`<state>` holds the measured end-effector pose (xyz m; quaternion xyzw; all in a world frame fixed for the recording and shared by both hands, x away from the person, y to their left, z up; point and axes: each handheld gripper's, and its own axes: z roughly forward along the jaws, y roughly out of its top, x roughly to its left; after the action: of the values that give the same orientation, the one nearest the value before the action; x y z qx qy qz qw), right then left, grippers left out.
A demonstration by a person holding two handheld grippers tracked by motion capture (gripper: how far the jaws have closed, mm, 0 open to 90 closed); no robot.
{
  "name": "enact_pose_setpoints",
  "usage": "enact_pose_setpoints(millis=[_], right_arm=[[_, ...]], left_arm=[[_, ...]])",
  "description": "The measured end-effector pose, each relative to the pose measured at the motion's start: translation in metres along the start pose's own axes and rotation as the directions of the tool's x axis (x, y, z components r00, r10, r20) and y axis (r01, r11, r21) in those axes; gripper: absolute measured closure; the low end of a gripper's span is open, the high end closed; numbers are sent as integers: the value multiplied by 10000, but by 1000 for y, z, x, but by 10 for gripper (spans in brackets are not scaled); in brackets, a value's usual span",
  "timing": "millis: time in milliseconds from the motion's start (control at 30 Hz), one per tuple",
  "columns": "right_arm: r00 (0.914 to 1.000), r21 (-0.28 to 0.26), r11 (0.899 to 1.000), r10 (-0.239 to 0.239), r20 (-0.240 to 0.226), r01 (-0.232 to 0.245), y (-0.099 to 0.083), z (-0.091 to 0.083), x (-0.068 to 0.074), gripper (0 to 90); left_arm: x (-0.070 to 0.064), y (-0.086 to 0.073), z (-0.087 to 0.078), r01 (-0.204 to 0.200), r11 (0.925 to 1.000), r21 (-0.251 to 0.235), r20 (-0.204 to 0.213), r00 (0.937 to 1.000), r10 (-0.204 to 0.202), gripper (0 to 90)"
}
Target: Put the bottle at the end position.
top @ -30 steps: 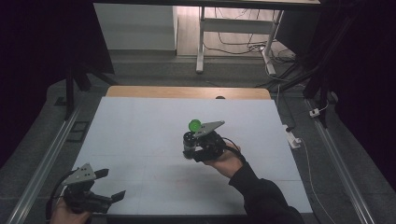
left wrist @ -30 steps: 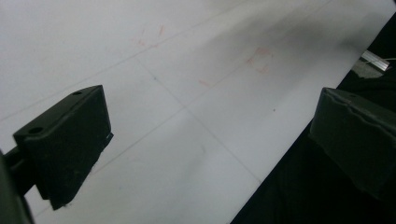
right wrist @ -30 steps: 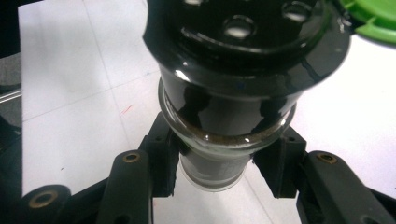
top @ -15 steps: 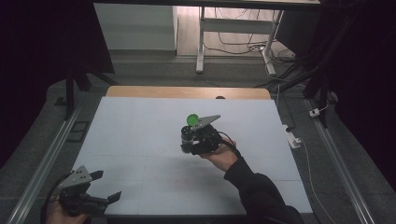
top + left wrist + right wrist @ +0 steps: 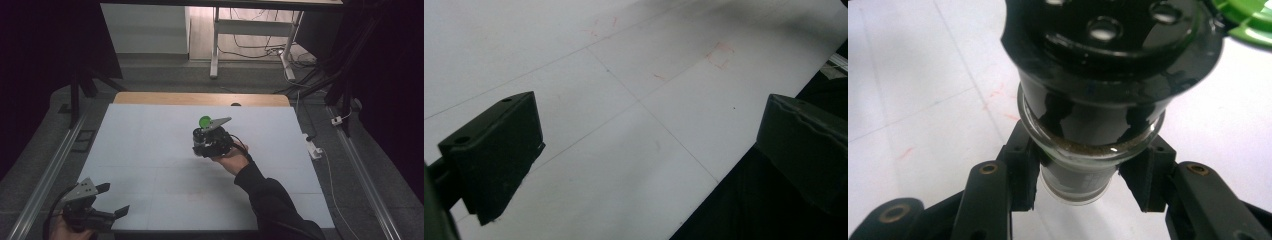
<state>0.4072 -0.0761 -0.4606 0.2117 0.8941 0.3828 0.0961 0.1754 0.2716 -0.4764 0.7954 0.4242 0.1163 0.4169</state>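
Note:
My right gripper (image 5: 209, 143) is over the middle of the white table (image 5: 145, 145), shut on a small glass jar (image 5: 1095, 125). The jar has a black shaker top with holes (image 5: 1108, 30) and an open green flip lid (image 5: 1250, 20), which appears as a green disc (image 5: 205, 121) in the high view. In the right gripper view both pads clamp the jar's lower glass body, and the jar tilts toward the camera. My left gripper (image 5: 114, 199) is held at the table's near left corner, open and holding nothing, its jaws wide apart over the table edge (image 5: 649, 150).
A wooden strip (image 5: 200, 98) borders the table's far side. Metal rails (image 5: 47, 170) run along both sides, and a white power strip (image 5: 312, 145) lies off the right edge. Faint red marks (image 5: 719, 54) are on the surface ahead of the left gripper.
The right gripper has carried the jar slightly farther from the person. The left gripper has drifted a little toward the near edge and stayed open.

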Motion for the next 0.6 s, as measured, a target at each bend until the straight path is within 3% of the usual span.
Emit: enact_pose_setpoints(millis=[600], right_arm=[[9988, 191, 9998, 17, 487, -26, 0, 29, -24, 530]], left_arm=[[2, -2, -2, 148, 9998, -93, 45, 9999, -148, 0]])
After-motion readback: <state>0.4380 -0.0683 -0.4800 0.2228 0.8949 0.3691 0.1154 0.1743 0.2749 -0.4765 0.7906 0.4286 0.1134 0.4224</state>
